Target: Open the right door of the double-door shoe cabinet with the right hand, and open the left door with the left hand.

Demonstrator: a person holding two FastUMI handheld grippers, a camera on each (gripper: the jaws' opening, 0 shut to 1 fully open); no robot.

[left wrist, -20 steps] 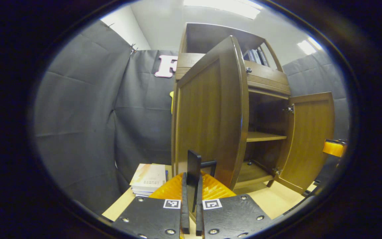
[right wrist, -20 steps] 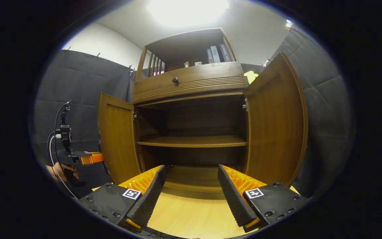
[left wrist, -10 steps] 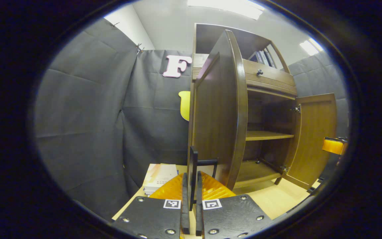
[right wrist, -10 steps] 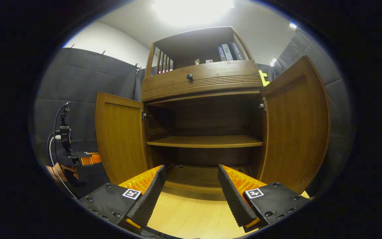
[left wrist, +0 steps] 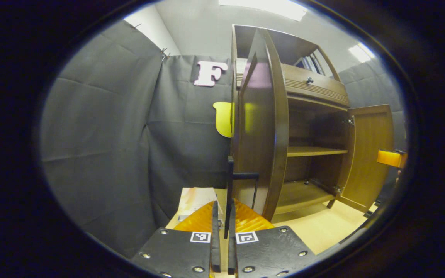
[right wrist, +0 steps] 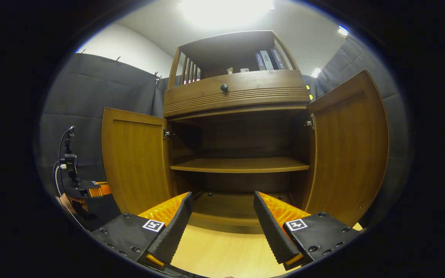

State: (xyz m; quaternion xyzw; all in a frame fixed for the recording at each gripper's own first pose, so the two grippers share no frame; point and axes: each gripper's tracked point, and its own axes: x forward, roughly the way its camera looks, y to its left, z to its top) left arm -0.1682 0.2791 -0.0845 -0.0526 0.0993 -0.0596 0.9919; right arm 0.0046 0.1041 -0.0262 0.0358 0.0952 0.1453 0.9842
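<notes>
The brown wooden shoe cabinet (right wrist: 238, 96) stands on a light wood table with both doors swung out. In the left gripper view the left door (left wrist: 261, 127) shows nearly edge-on, and my left gripper (left wrist: 222, 206) is shut on its black bar handle (left wrist: 230, 173). The right door (left wrist: 369, 150) stands wide open behind it. In the right gripper view my right gripper (right wrist: 222, 216) hangs open in front of the cabinet's bottom shelf, touching nothing, with the left door (right wrist: 135, 158) and the right door (right wrist: 348, 146) on either side. The left gripper (right wrist: 91, 189) and a hand holding it appear at far left.
A stack of books (left wrist: 195, 199) lies on the table (right wrist: 226, 255) left of the cabinet. Above the doors is a drawer with a round knob (right wrist: 224, 87), and books (right wrist: 267, 60) stand on the top shelf. An inner shelf (right wrist: 242, 165) crosses the open compartment.
The left door has swung farther open with my left gripper on its handle. The right gripper has stayed open and shifted only slightly; the right door remains wide open.
</notes>
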